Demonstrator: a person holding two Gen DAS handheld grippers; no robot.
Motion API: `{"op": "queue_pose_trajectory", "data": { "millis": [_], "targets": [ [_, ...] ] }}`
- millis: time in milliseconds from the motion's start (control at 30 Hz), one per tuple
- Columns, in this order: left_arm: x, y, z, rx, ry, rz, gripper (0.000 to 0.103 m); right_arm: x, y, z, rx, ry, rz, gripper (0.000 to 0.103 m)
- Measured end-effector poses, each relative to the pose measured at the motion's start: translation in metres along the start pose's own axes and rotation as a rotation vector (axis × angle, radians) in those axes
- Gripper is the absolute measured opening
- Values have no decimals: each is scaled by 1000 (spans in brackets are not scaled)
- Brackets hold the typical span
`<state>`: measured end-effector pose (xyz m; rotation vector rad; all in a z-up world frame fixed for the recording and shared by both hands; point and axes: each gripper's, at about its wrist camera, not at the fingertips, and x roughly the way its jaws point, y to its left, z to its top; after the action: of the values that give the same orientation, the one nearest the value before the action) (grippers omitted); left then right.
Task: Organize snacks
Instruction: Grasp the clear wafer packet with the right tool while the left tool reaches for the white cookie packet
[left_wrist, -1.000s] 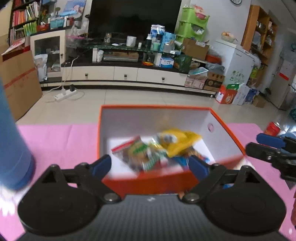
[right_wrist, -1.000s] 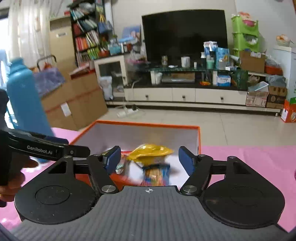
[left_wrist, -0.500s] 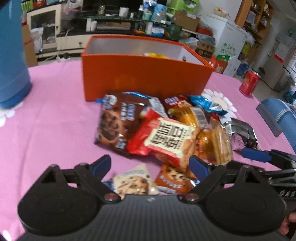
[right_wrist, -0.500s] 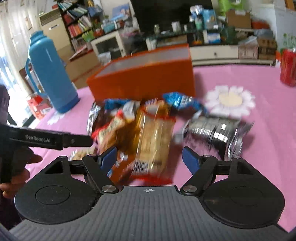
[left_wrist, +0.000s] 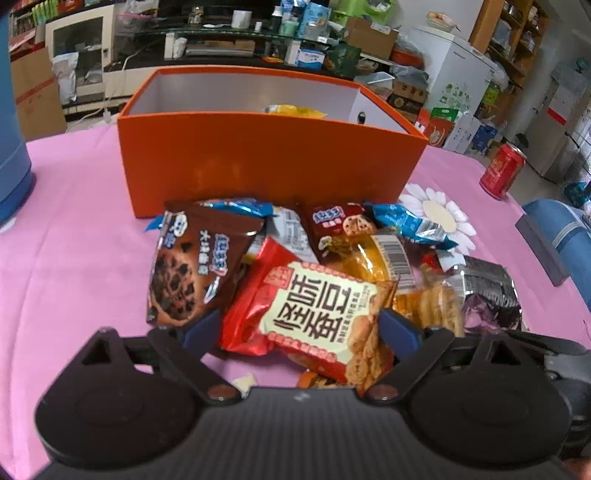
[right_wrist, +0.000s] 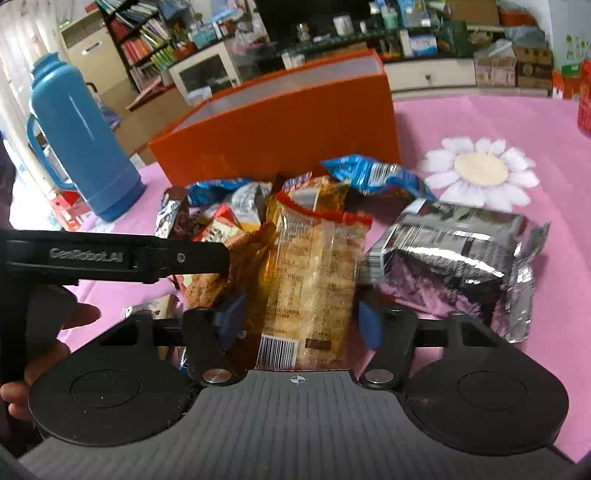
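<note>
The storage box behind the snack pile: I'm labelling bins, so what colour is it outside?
Orange box outside, pale inside; clearest in the left wrist view.

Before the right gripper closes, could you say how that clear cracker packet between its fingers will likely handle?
The cracker packet looks light and crinkly, so probably slippery. The crackers visible inside may crack if squeezed hard. Lying atop other snacks, it could drag them.

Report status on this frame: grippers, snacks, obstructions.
Left gripper open around red snack packet. Right gripper open around yellow cracker packet. Orange box behind pile, nothing blocking it.
</note>
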<state>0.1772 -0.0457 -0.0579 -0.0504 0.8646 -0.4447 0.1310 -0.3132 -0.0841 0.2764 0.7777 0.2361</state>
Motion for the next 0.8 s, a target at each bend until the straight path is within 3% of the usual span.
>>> {"op": "queue_pose_trajectory", "data": {
  "millis": [33, 67, 333, 400, 467, 533, 633, 733, 767, 800],
  "targets": [
    [-1, 2, -2, -4, 6, -18, 80, 2, -1, -1, 10, 6, 3, 26],
    [0, 6, -3, -14, 34, -42, 77, 2, -1, -2, 10, 7, 1, 23],
    [-15, 24, -24, -11, 135, -67, 72, -20, -1, -20, -60, 47, -49, 20],
    [-19, 33, -29, -2, 168, -18, 66, -26, 0, -25, -87, 53, -65, 20],
    [-27, 36, -35, 58, 171, 52, 52, -32, 0, -29, -101, 66, -76, 20],
    [-44, 39, -39, 74, 144, 17, 53, -35, 0, -30, -116, 80, -83, 22],
    [-72, 38, -40, 62, 74, -17, 77, -53, 1, -22, -119, -2, -108, 26],
    [-86, 34, -45, 92, 36, 32, 77, -78, 17, -12, -184, -126, -100, 41],
    [-88, 32, -48, 115, 38, 46, 77, -80, 25, -11, -202, -137, -74, 49],
    [-87, 28, -51, 149, 51, 61, 77, -80, 32, -11, -219, -137, -50, 51]
  ]
}}
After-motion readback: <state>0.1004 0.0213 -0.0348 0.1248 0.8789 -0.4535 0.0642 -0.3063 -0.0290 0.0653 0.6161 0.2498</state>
